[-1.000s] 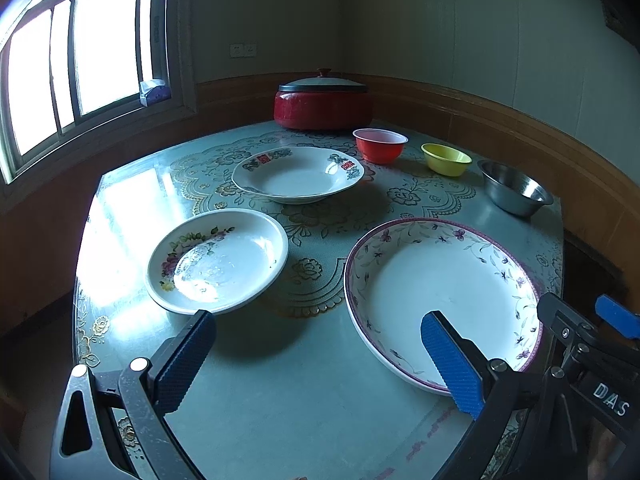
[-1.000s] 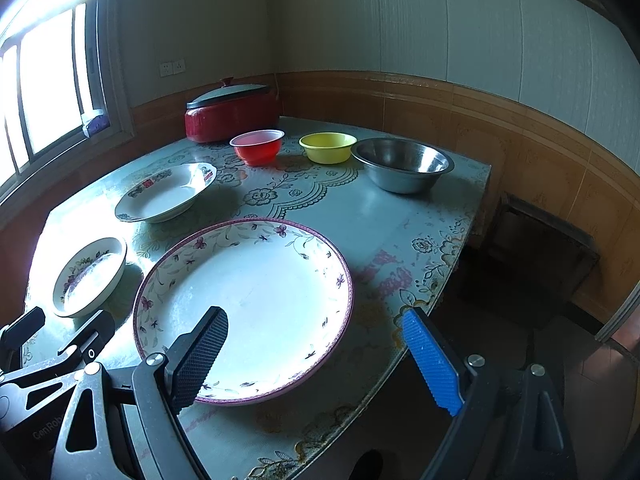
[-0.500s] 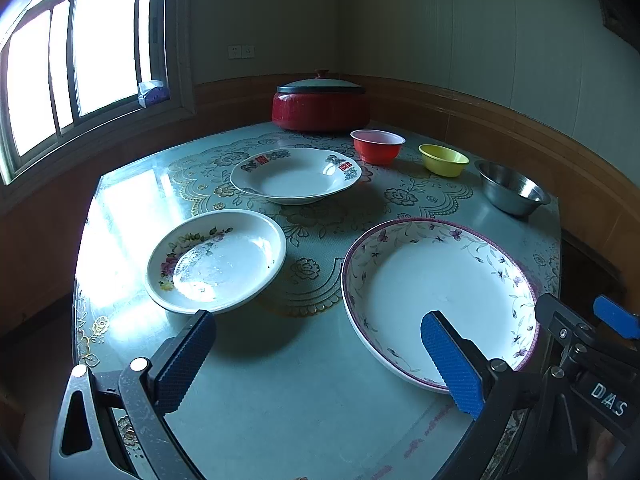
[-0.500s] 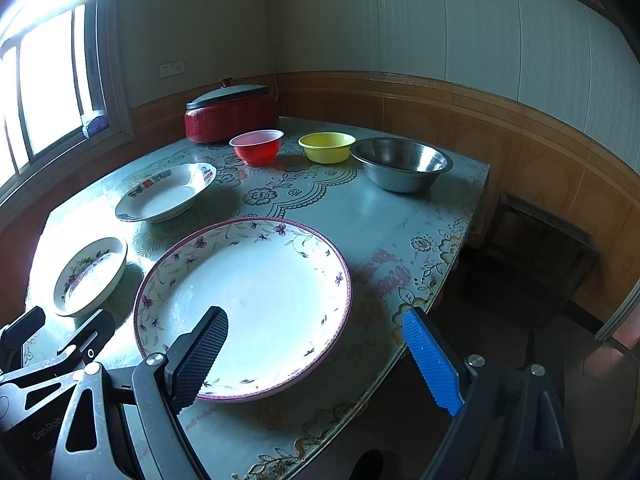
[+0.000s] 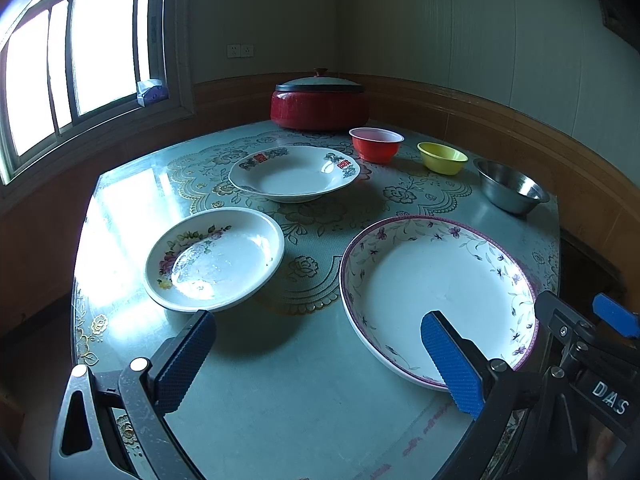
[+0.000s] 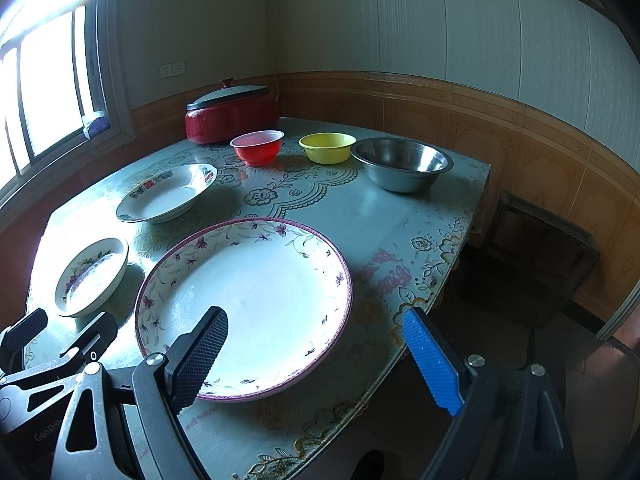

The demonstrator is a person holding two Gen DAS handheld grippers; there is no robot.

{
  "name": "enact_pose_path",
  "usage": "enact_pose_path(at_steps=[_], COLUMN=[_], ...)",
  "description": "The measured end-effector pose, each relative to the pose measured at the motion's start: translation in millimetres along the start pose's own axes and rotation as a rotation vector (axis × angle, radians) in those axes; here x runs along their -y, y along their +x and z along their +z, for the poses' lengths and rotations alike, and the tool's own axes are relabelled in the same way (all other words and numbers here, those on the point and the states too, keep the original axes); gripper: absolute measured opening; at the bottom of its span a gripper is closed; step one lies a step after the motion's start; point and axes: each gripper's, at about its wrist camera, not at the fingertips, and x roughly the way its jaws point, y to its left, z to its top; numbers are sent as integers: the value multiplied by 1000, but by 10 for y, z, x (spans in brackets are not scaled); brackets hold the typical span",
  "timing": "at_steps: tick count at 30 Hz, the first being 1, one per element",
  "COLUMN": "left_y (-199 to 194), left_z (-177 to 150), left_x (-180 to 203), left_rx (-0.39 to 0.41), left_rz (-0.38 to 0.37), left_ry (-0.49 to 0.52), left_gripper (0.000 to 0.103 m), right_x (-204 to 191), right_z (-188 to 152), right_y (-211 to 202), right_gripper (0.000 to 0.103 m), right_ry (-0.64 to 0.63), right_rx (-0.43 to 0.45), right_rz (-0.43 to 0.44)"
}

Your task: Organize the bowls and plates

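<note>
Table [image 5: 280,400] (floral cover) holds plates [image 5: 436,292], bowls [image 5: 442,157], pot [image 5: 320,100].

Bright barred window [image 5: 80,56] left; pale panelled walls [image 6: 440,32], brown tile wainscot [image 6: 520,136].

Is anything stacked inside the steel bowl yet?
No, in the right wrist view the steel bowl sits empty beside the yellow bowl, apart from it.

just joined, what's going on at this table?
Nothing is held yet. The left tool and right tool both hang open over the near edge of the table. The large floral plate lies closest, two smaller plates beyond it, and the red bowl, yellow bowl and steel bowl stand separately, unstacked.
</note>
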Motion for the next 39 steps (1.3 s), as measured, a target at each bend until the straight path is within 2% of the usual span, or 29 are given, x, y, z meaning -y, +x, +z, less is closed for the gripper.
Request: enact_pose_path(at_steps=[18,20,23,27,32,35,39], left_y=[15,28,57,98,186,234,226], left_z=[-44,-45,-55,-64,-65,-74,-89], left_x=[14,3,-14,-116,-187,-202,-208], left_rx=[-9,-16,-33,-60,-122,-144,-132], left_rz=[-13,-22,-76,-220,-221,-193,-180], left_ry=[-3,-7,-14,-89,-132,-123,-105], left_gripper=[103,103,103,103,103,103,103], right_x=[4,5,15,80,152,226,385], right_z=[-17,-19,2,63,145,235,404], right_y=[16,22,45,97,162,271,503], right_gripper=[91,89,79,76,75,75,75], right_ry=[4,2,-13,-18,-43,-44,-27], right_rx=[-11,-14,-25,-52,-75,-110,-145], right_rz=[33,43,99,182,294,359,380])
